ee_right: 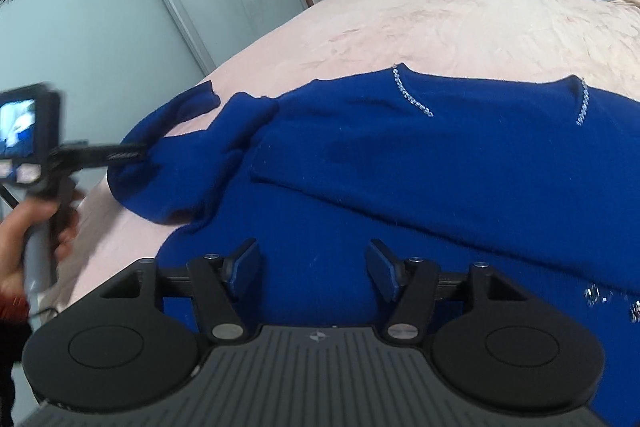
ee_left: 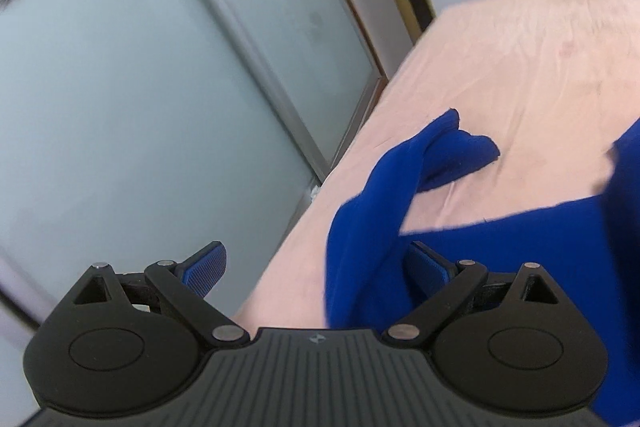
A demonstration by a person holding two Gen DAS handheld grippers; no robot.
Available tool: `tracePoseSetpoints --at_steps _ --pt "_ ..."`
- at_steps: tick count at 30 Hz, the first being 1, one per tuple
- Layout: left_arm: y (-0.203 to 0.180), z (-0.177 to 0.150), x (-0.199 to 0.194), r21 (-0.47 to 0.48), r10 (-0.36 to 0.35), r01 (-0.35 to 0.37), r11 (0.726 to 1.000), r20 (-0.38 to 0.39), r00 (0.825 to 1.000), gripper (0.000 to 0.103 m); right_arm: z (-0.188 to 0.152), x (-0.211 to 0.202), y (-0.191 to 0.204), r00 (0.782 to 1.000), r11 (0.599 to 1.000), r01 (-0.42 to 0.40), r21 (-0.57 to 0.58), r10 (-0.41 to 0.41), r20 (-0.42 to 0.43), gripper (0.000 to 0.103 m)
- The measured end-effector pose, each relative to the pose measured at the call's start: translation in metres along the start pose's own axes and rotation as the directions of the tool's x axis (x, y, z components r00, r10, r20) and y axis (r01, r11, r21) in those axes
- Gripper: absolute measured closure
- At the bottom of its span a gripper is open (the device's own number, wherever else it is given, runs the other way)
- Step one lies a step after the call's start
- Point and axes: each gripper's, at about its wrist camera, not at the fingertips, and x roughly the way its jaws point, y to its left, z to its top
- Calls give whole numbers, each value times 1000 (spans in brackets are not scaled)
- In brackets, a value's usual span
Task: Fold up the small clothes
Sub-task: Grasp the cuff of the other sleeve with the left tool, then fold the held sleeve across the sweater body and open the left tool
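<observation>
The blue sweater (ee_right: 400, 155) lay spread across the pink bed (ee_right: 440, 23), one sleeve (ee_right: 176, 163) bunched at the bed's left edge. I judged that sleeve could slide off the edge, or drag the body crooked, since my left tongs (ee_left: 320, 267) stood spread, with cloth draped between the pads (ee_left: 204, 271) but not pinched. My right tongs (ee_right: 312, 267) stood apart too, over the hem, holding nothing. My left hand (ee_right: 28, 227) gripped its handle out beyond the bed's edge, the tongs reaching in to the sleeve
</observation>
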Motion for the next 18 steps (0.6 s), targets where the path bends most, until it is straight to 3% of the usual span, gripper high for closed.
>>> tracePoseSetpoints --at_steps 2,5,7,8,9,11,14,18 --pt "-6 10 15 40 21 -21 999 -8 1000 6 -2 -1 0 1000 1000 3 -3 -3 2 37" --pt "-6 20 31 28 24 -23 999 -8 1000 6 -6 0 0 1000 1000 6 -18 -6 6 35" --pt "-2 24 38 -7 -3 3 1000 -31 1000 26 -7 0 2 1000 999 11 -35 -11 10 32" --pt "2 26 40 -32 -44 43 999 -46 998 57 -7 1 3 1000 999 10 -44 -10 10 31" --pt "5 26 40 -49 -76 74 996 -59 995 77 -8 1 4 1000 999 8 -51 -7 11 28" --pt "8 25 37 -66 -104 101 993 -57 993 94 -9 3 6 1000 998 4 -62 -3 12 25" --pt "14 21 27 -70 -82 81 994 -6 997 96 -10 4 8 1000 997 6 -82 -6 12 21" --pt "44 17 23 -166 -42 43 985 6 999 96 -9 1 8 1000 997 5 -77 -4 12 22"
